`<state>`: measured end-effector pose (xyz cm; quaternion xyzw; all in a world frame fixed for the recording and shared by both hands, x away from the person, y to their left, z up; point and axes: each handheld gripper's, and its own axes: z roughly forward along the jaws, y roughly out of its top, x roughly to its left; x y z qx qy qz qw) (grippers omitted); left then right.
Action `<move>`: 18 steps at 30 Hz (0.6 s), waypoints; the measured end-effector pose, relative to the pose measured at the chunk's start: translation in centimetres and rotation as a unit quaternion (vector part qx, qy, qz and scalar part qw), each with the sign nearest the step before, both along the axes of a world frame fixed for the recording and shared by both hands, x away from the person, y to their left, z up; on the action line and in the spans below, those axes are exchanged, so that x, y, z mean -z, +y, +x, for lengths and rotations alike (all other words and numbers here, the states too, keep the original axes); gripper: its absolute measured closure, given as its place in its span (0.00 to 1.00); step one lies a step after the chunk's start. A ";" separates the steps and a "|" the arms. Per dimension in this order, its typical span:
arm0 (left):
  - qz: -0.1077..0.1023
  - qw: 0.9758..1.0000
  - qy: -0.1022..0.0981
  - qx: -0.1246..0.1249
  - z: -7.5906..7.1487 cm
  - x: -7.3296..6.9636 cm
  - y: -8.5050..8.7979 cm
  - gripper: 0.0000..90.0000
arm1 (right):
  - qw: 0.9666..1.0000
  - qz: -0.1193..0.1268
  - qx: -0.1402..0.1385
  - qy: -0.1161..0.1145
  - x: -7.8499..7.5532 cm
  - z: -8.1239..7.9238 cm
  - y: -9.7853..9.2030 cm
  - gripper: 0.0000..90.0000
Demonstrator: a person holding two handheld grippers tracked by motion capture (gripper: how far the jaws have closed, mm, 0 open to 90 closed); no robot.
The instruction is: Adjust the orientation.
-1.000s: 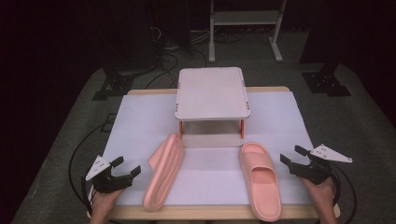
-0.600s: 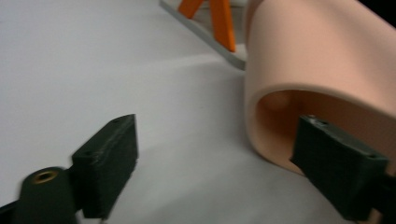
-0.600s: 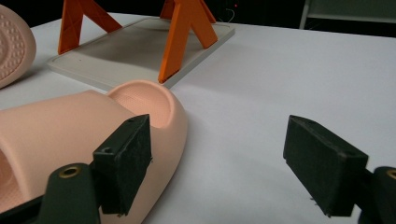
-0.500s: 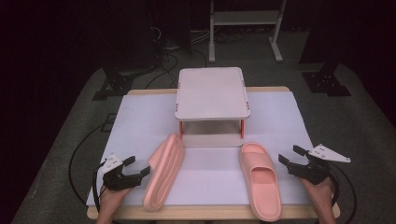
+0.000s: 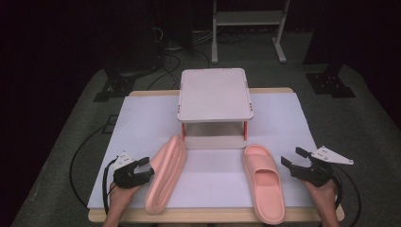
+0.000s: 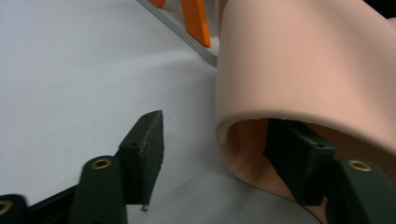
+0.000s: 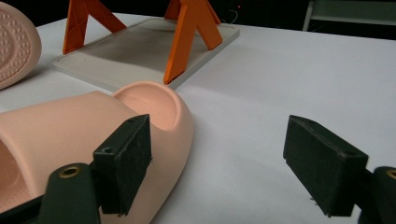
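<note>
Two pink slippers lie on the white table. The left slipper (image 5: 166, 172) is tipped on its side; the right slipper (image 5: 262, 182) rests sole down. My left gripper (image 5: 145, 168) is at the left slipper's outer edge. In the left gripper view its jaws (image 6: 215, 123) have just been closing: one finger (image 6: 299, 163) reaches inside the slipper's strap (image 6: 303, 70), the other finger (image 6: 144, 144) stands clear of it on the table side, so the strap edge lies between unpressed pads. My right gripper (image 5: 293, 157) stands open just right of the right slipper (image 7: 70, 140), nothing between its fingers (image 7: 219, 126).
A small pale shelf (image 5: 215, 94) on orange legs (image 7: 187, 42) stands at the table's middle back, its base plate (image 7: 140, 51) just beyond the slippers' toes. Black cables (image 5: 80, 156) trail off the table's left edge. A metal stand (image 5: 248, 19) is on the floor behind.
My left gripper has slid rightward up to the left slipper and its jaws have narrowed around the strap edge. The right gripper and both slippers have stayed put.
</note>
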<state>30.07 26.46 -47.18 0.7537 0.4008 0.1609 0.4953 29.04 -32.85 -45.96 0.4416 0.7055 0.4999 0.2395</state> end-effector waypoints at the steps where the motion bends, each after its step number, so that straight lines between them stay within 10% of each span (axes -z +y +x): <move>1: 0.000 1.000 0.003 0.001 0.0 0.0 -0.1 0.47 | 1.000 0.000 -0.002 0.001 0.0 0.0 0.0 0.25; 18: -0.022 1.000 0.004 0.002 0.0 -0.1 -0.6 0.62 | 1.000 -0.003 -0.008 0.005 0.1 0.1 0.4 0.26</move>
